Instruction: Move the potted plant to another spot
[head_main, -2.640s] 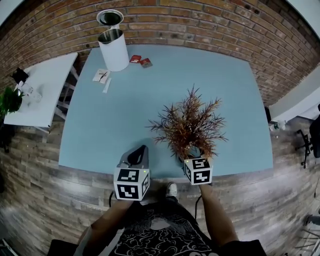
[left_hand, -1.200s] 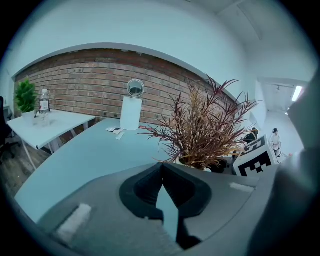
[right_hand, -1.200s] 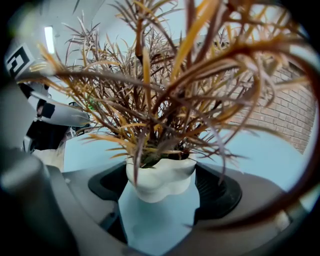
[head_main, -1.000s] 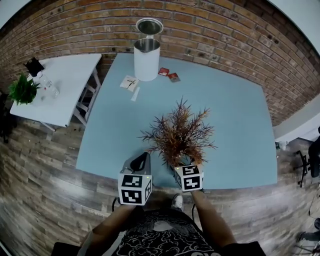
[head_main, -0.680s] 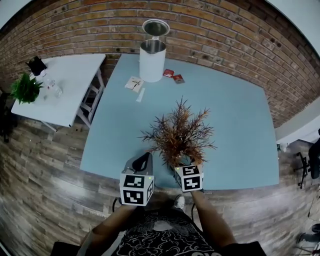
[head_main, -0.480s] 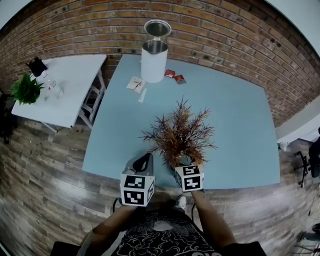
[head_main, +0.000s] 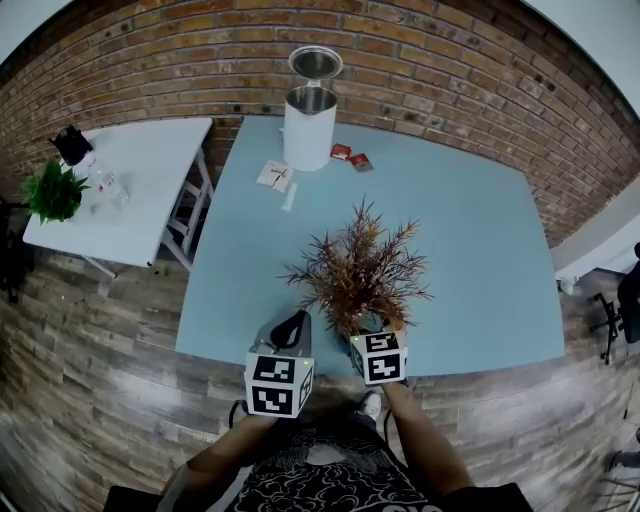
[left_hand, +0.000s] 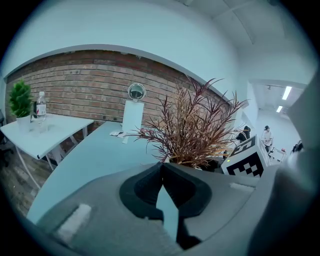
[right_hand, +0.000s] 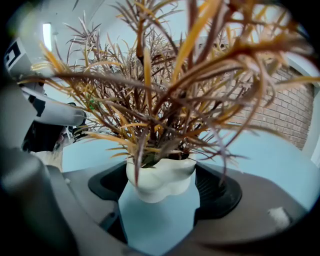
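The plant (head_main: 360, 270) is at the near edge of the tabletop (head_main: 470, 220), its pot (right_hand: 160, 177) between the jaws of my right gripper (head_main: 372, 332). My left gripper (head_main: 292, 322) is just left of it, over the same edge. A canister (head_main: 309, 125) stands at the far edge, with papers (head_main: 276, 176) before it to the left and packets (head_main: 351, 157) just right of it. A side table (head_main: 150, 160) lies off to the left, carrying a bottle (head_main: 108, 186) and a small plant (head_main: 55, 192).
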